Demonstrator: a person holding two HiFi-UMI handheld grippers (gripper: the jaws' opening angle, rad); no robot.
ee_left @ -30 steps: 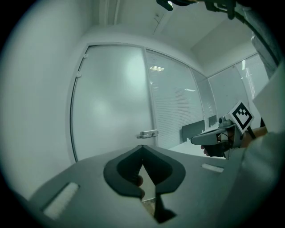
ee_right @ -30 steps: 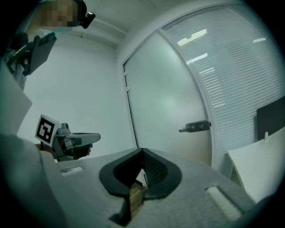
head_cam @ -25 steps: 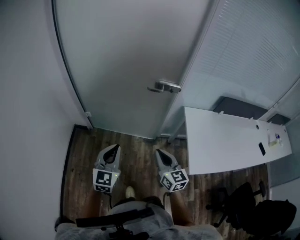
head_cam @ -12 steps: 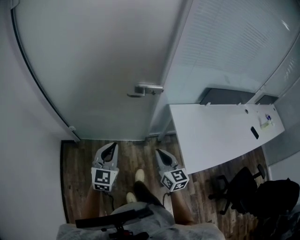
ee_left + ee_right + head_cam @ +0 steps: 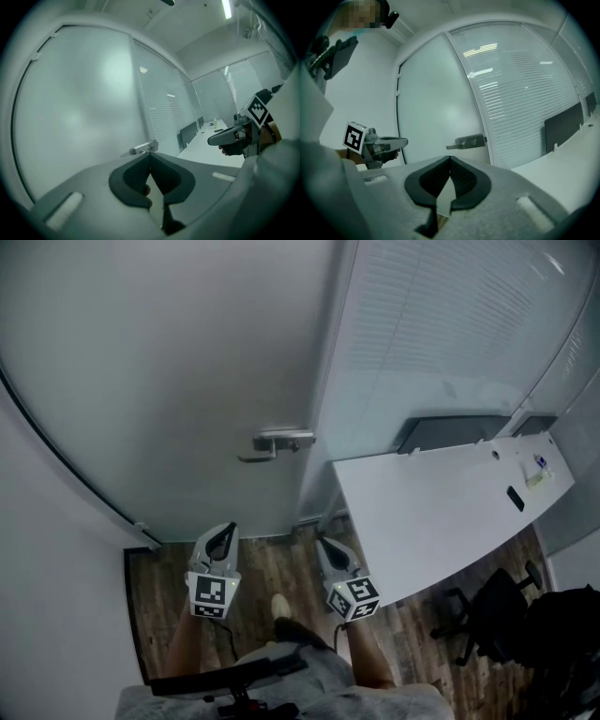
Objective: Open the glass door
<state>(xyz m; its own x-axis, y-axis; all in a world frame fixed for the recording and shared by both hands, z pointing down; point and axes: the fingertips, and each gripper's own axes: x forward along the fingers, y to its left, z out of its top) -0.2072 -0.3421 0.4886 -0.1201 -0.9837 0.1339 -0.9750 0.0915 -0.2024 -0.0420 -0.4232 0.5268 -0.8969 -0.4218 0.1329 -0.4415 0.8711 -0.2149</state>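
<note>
Low before the person, the left gripper (image 5: 223,532) and right gripper (image 5: 328,547) both have jaws pressed together, holding nothing. Well ahead, the lever handle (image 5: 277,442) sits on the closed glass door (image 5: 159,371). Shut jaws could, I think, slip off this lever when pressing it.
</note>
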